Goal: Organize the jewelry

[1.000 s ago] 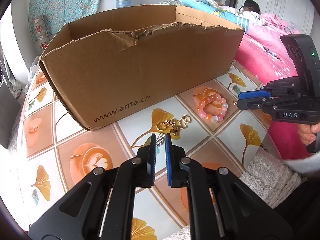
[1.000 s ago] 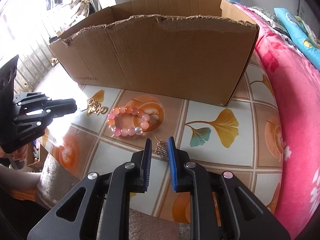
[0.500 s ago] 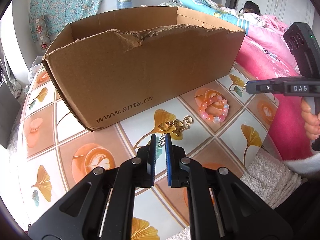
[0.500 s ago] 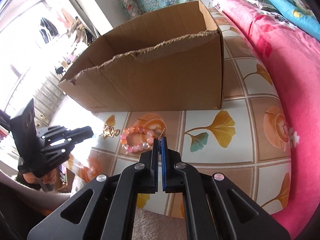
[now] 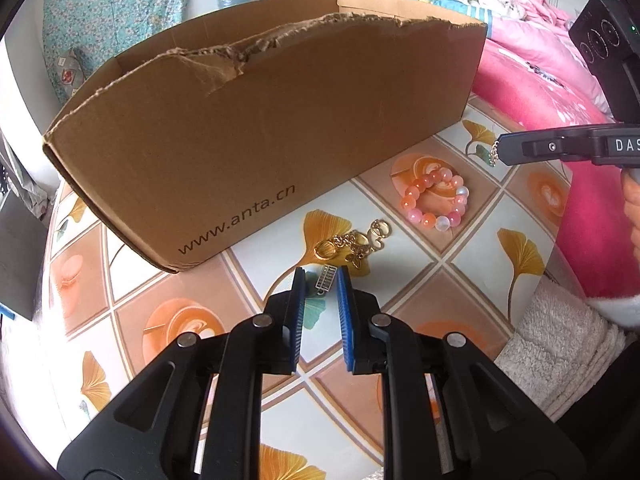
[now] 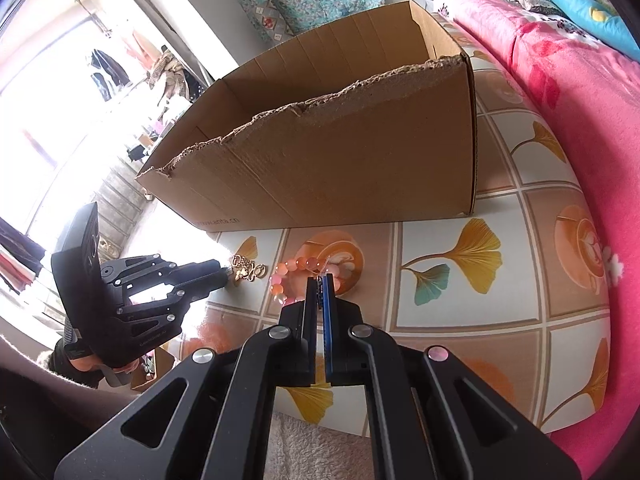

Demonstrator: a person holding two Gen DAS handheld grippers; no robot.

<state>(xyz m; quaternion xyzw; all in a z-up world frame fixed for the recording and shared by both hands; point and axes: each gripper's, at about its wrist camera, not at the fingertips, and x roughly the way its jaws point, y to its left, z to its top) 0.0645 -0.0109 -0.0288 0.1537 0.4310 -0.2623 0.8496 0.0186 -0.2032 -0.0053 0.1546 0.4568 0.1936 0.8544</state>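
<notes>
My left gripper [image 5: 320, 282] points down at the tiled table, jaws opening, with a small abacus-shaped charm [image 5: 326, 279] lying loose between its blue pads. Just beyond lies a gold keychain [image 5: 352, 242] [image 6: 248, 270], and further right a pink bead bracelet [image 5: 436, 200] [image 6: 298, 270]. My right gripper [image 5: 500, 152] [image 6: 320, 280] hangs above the table, shut on a small gold earring [image 5: 493, 156] that dangles from its tips. The left gripper [image 6: 222, 272] shows at the left of the right wrist view, close to the keychain.
A torn-topped cardboard box [image 5: 260, 128] [image 6: 340, 152] stands open behind the jewelry on the patterned table [image 5: 460, 300]. Pink bedding [image 5: 540, 80] [image 6: 580, 100] borders the table's right side. A white fluffy cloth [image 5: 560, 344] lies at the near edge.
The right gripper closed on the gold earring and lifted it off the table, rolling as it rose. The left jaws widened slightly around the charm.
</notes>
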